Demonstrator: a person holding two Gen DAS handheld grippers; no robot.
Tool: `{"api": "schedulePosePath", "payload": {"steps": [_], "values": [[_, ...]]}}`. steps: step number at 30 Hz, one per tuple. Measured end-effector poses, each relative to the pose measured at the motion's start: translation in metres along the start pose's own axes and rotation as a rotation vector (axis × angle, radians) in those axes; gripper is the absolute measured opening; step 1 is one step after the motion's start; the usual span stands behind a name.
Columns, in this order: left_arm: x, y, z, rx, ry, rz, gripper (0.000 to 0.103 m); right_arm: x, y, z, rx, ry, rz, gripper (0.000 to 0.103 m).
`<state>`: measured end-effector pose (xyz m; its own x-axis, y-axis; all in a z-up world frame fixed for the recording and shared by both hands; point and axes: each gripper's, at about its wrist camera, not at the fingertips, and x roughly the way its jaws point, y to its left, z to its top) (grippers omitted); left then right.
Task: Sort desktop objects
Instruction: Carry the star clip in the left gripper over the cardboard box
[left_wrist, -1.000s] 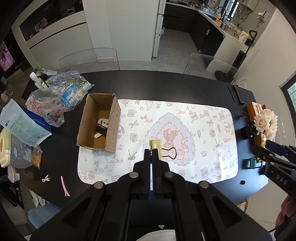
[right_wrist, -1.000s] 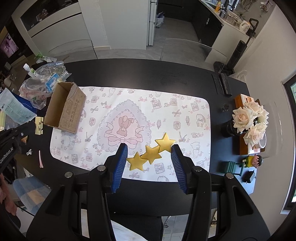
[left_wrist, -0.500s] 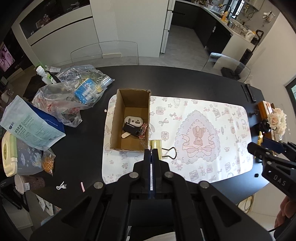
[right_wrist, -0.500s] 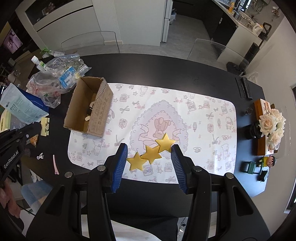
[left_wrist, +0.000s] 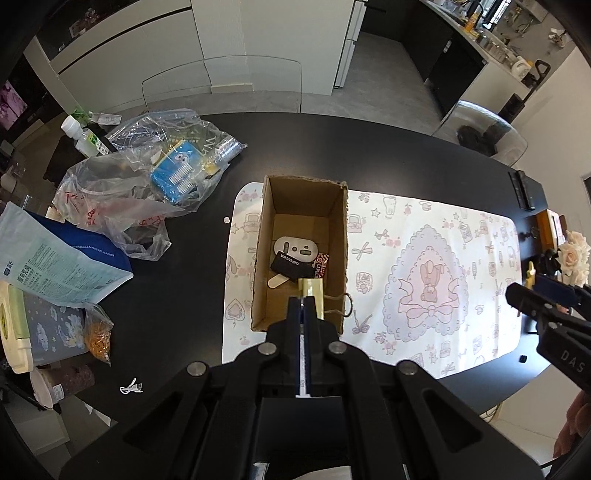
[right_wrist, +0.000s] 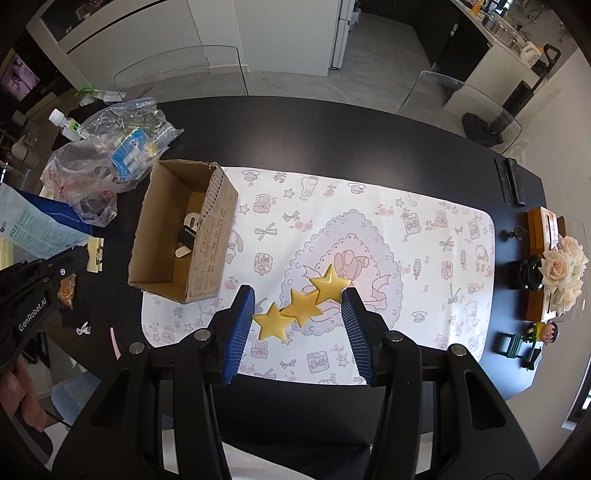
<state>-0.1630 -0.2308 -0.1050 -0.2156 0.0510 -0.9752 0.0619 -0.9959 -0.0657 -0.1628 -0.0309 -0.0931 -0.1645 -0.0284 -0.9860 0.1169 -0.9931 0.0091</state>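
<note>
Yellow stars on a white mat with pink-and-grey cartoon print, beside a brown box.

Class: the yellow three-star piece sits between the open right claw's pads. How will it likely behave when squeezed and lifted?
The three-star piece looks moulded and glossy, so probably rigid but a little slippery. Its pointed outline gives the right claw uneven contact, so it may twist. It looks thin, so likely light.

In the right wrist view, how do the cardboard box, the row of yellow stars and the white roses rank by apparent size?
1. Cardboard box, clearly largest.
2. Row of yellow stars.
3. White roses, somewhat smaller than the stars; fisheye stretching at the edge makes this unsure.
</note>
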Motion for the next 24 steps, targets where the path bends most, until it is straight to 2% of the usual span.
{"api": "schedulePosePath", "payload": {"steps": [8, 19, 20, 21, 22, 23, 24], "values": [[0.031, 0.016, 0.027, -0.013, 0.040, -0.009, 0.001, 0.036, 0.012, 0.024, -0.002, 0.063, -0.004, 0.050], [0.051, 0.023, 0.034, -0.001, 0.068, -0.006, 0.004, 0.053, 0.019, 0.029, -0.012, 0.100, -0.024, 0.050], [0.052, 0.023, 0.034, 0.005, 0.071, -0.017, 0.016, 0.053, 0.019, 0.029, -0.014, 0.101, -0.026, 0.050], [0.053, 0.023, 0.034, 0.010, 0.072, -0.013, 0.049, 0.053, 0.019, 0.029, -0.015, 0.102, -0.028, 0.050], [0.054, 0.022, 0.033, 0.016, 0.074, -0.008, 0.072, 0.053, 0.018, 0.029, -0.017, 0.104, -0.029, 0.051], [0.054, 0.022, 0.033, 0.018, 0.069, -0.007, 0.103, 0.053, 0.018, 0.028, -0.019, 0.104, -0.030, 0.050], [0.054, 0.021, 0.032, 0.019, 0.062, -0.007, 0.103, 0.053, 0.018, 0.028, -0.020, 0.104, -0.031, 0.051]]}}
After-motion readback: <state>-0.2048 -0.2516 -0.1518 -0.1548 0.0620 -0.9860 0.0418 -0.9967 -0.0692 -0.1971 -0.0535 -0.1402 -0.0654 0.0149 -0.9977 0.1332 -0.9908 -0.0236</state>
